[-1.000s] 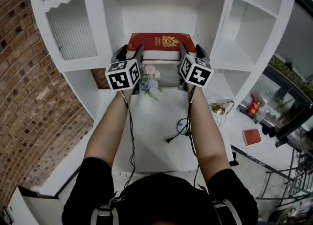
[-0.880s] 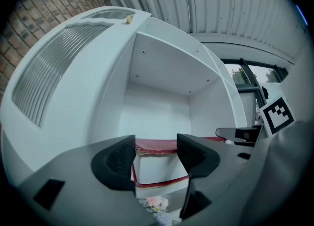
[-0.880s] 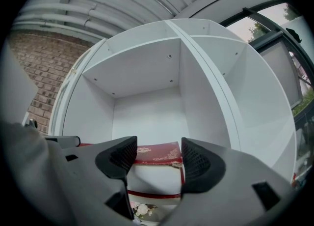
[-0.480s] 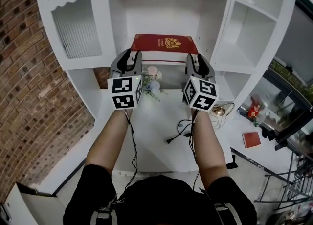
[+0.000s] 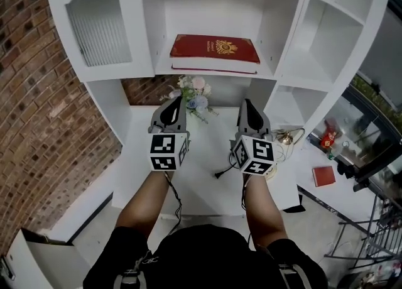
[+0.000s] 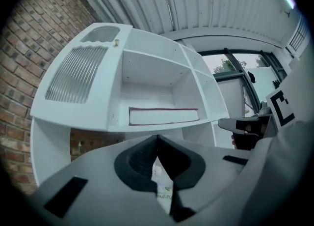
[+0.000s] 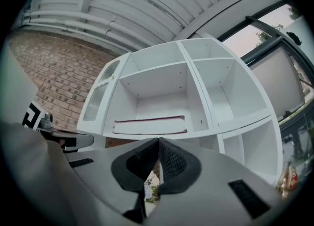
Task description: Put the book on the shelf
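A red book point(image 5: 215, 52) with a gold crest lies flat on the middle board of the white shelf unit point(image 5: 160, 68). Its page edge faces me in the left gripper view point(image 6: 163, 116) and the right gripper view point(image 7: 149, 125). My left gripper point(image 5: 173, 102) hangs below and in front of the shelf, over the desk, well apart from the book. Its jaws have just been closing and now meet, with nothing between them point(image 6: 157, 136). My right gripper point(image 5: 249, 107) is level with it on the right, also just closed and empty point(image 7: 158, 140).
A small bunch of flowers point(image 5: 193, 96) stands under the shelf between the grippers. Below lies a white desk point(image 5: 207, 156) with a black cable point(image 5: 226, 169). A brick wall point(image 5: 38, 93) is on the left. A ribbed glass door point(image 5: 103, 27) sits left of the book's compartment. Another small red book point(image 5: 324, 175) lies far right.
Both grippers have drawn back from the shelf towards me and sunk lower. Their jaws went from wide open beside the book to shut. The book stays on the shelf.
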